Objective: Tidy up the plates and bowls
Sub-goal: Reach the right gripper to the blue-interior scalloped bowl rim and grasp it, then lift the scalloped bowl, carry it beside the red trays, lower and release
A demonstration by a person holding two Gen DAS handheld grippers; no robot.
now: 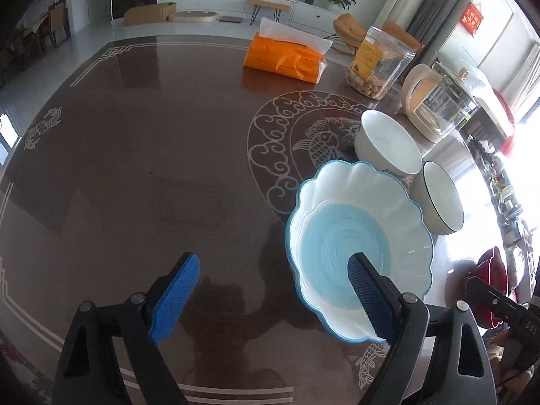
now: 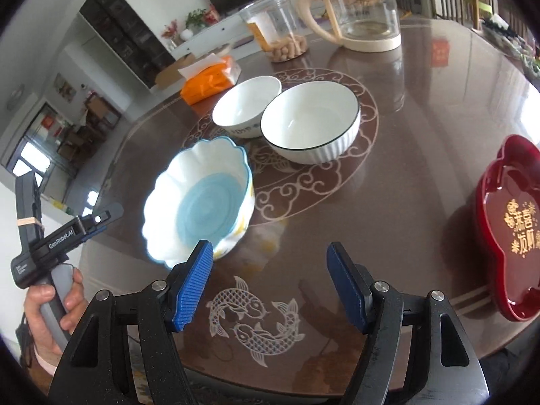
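A scalloped white bowl with a blue centre (image 1: 357, 233) (image 2: 202, 202) sits on the brown table. My left gripper (image 1: 270, 293) is open; its right finger reaches over the bowl's near rim, its left finger is outside. A plain white bowl (image 1: 388, 141) (image 2: 246, 108) and a black-rimmed white bowl (image 1: 442, 199) (image 2: 310, 128) stand behind it. My right gripper (image 2: 270, 287) is open and empty above the table, right of the scalloped bowl. A red tray (image 2: 509, 222) lies at the right.
An orange tissue pack (image 1: 287, 57) (image 2: 209, 77), a clear snack jar (image 1: 378, 64) (image 2: 276, 30) and a glass kettle (image 1: 435, 101) (image 2: 357, 6) stand at the table's far side. The table (image 1: 152, 168) has fish patterns.
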